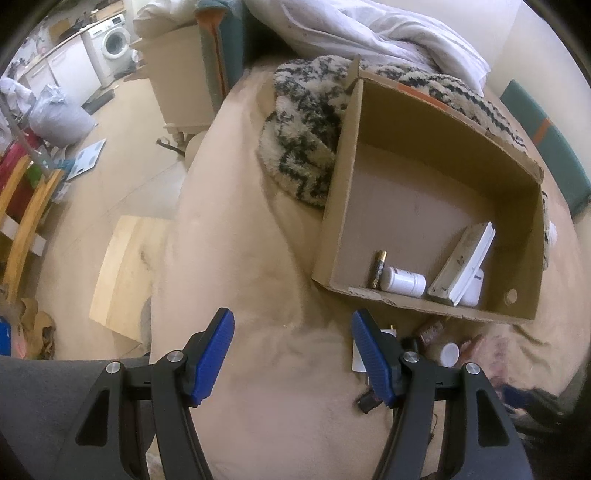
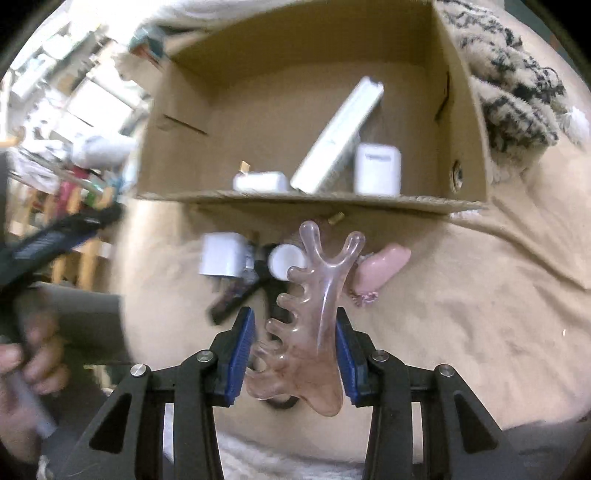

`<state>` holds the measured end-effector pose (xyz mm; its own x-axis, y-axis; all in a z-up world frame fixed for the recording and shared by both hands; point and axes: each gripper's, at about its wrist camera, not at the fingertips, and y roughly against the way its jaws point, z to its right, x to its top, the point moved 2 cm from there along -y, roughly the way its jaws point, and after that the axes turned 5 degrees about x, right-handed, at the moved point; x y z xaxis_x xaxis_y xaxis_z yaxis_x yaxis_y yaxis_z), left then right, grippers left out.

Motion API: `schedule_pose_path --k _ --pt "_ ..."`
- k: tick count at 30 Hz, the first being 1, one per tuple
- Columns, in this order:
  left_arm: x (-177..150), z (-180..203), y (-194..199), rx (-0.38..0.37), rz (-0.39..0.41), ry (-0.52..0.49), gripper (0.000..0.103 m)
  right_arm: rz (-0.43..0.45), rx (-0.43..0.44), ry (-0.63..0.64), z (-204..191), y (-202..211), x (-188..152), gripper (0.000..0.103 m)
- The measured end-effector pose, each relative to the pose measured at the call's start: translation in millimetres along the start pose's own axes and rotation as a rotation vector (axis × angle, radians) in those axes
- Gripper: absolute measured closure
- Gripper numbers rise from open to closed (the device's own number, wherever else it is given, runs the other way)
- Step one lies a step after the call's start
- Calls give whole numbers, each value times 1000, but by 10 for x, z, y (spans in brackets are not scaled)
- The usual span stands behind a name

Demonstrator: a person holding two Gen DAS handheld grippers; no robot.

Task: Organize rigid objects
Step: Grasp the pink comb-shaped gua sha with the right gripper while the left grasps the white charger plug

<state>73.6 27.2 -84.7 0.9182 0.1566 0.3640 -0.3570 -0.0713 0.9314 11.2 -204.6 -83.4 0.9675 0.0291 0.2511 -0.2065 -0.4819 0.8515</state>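
Observation:
A cardboard box (image 1: 524, 225) lies on the beige bed cover; it also shows in the right wrist view (image 2: 177, 110). In it are a battery (image 1: 377, 268), a white bottle (image 1: 403, 281), a white flat device (image 1: 461, 264) and a white case (image 2: 377, 169). My left gripper (image 1: 291, 336) is open and empty, in front of the box's left corner. My right gripper (image 2: 294, 334) is shut on a clear pink comb-shaped massage tool (image 2: 314, 325), held above a pile in front of the box: a white charger (image 2: 221, 254), a white-capped bottle (image 2: 286, 260), a pink object (image 2: 380, 267).
A black-and-cream shaggy blanket (image 1: 303, 125) lies left of and behind the box. A white duvet (image 1: 369, 33) is behind it. The bed's edge drops at the left to a floor with a wooden board (image 1: 122, 273). The left gripper shows blurred in the right wrist view (image 2: 55, 236).

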Motion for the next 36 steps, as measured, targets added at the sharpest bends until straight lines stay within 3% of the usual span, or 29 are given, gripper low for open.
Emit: schedule_pose_path --k 4,7,10,17,26,28,31,36 --pt "-31 52 -41 6 -10 -22 40 136 64 55 36 454 64 59" --pt "-60 97 -84 14 -17 -40 40 292 117 122 -74 841 180 59" --pt "-81 191 -131 5 -21 -69 40 370 82 178 -110 965 318 59" --pt "-95 471 -512 -45 -137 -91 40 293 64 123 145 533 419 59" --pt "-209 834 -924 -54 -231 -134 40 313 72 111 119 477 355 59" --pt "-234 853 -993 -36 -247 -143 44 309 73 108 125 471 354 59" --pt "-239 818 -1019 -66 -262 -129 62 304 76 108 109 470 350 59" --pt "-208 622 -986 -26 -263 -79 64 292 74 107 96 435 345 59"
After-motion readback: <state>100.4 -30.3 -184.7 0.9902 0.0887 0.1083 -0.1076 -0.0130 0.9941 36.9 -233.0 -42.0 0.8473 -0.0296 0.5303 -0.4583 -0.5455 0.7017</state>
